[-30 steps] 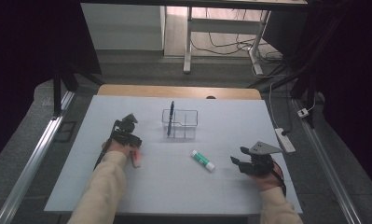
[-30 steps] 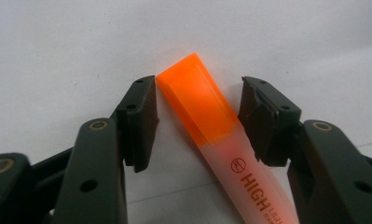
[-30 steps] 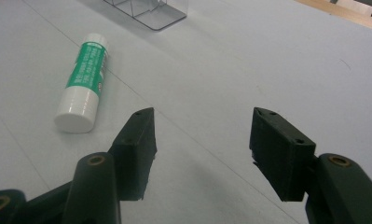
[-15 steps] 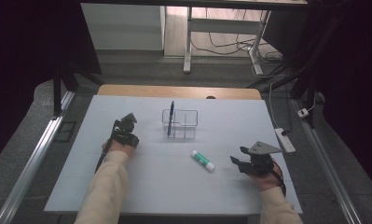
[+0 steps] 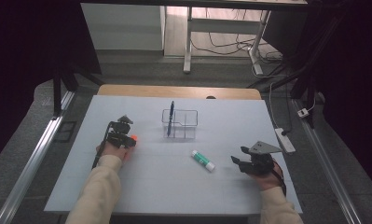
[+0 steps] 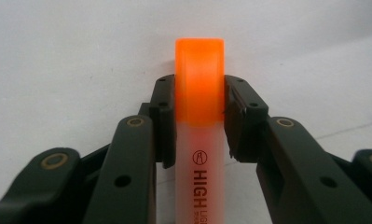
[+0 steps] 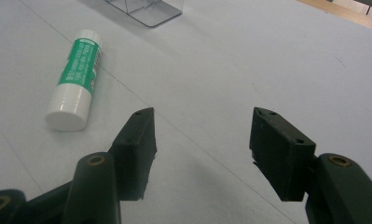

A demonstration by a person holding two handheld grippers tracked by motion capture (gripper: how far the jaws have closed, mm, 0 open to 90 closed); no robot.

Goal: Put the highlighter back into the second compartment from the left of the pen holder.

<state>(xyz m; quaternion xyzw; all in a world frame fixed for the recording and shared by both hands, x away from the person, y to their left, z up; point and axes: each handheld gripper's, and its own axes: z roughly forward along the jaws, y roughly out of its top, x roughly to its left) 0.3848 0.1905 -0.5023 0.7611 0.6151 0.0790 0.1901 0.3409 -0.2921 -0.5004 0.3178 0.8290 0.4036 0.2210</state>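
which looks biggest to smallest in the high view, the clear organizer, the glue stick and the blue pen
1. clear organizer, the largest by far.
2. and 3. blue pen and glue stick: they look about equally long. The pen stands in the organizer with its lower part hard to see, and the glue stick is thicker, so I would not rank them.

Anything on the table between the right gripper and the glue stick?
No. In the right gripper view, bare table surface lies between the open right gripper and the glue stick; the high view agrees.

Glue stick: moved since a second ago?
No. The glue stick lies on the white mat, same spot right of and nearer than the clear organizer, between both hands.
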